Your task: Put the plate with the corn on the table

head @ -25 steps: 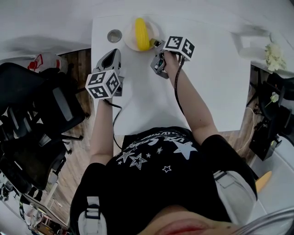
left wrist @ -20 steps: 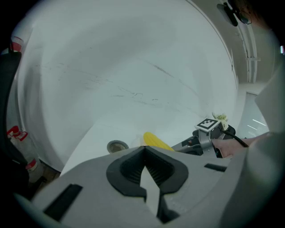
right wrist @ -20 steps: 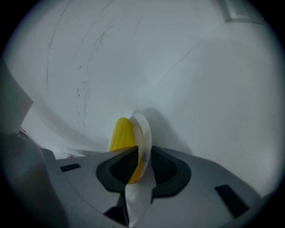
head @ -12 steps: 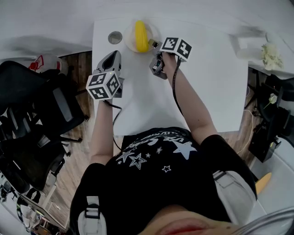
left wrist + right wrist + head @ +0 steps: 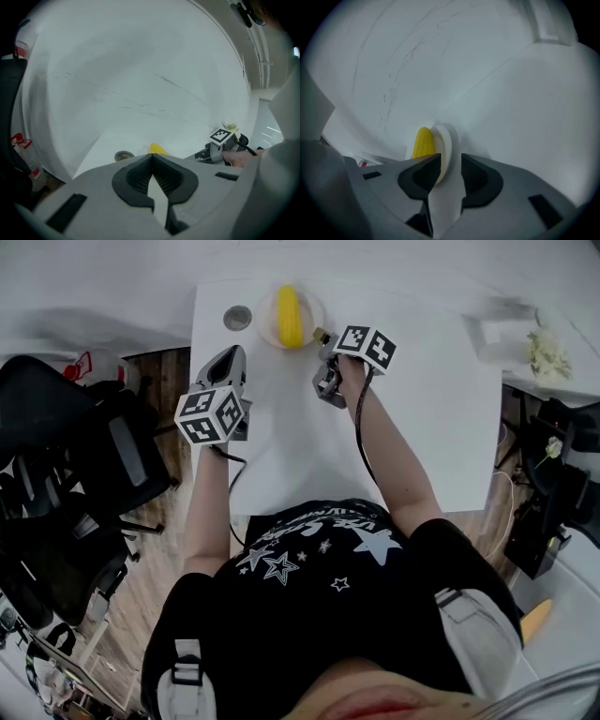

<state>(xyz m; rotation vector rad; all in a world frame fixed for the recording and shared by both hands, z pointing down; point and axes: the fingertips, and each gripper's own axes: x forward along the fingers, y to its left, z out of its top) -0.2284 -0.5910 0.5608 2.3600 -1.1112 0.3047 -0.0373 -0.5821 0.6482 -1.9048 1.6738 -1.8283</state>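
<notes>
Plate (image 5: 315,313): small, white, round; set flat on the white bench (image 5: 422,409), at the far edge, left of centre. Seen nearly edge-on in the right gripper view (image 5: 445,143).

Corn (image 5: 290,315): one yellow cob, lying across the middle of the plate, pointing away from the person.

Disc (image 5: 237,317): small, round, grey; on the bench just left of the plate, not touching it.

Right gripper (image 5: 323,337): jaws apart, having just been opening; tips just beside the near right rim of the plate, angled down toward it. In its own view (image 5: 450,159), plate rim directly ahead of the gap, next to the left jaw tip. Neither pad pressing on it, nothing clamped.

Left gripper (image 5: 231,351): near the left edge of the bench, closer to the person than the disc, clear of the plate. In its own view (image 5: 151,158), jaw tips together, nothing between them.

Person (image 5: 309,596): black shirt with printed stars, bare forearms, one gripper in each hand.

Chair (image 5: 75,484): black office type, on the wooden floor (image 5: 169,371) left of the bench.
</notes>
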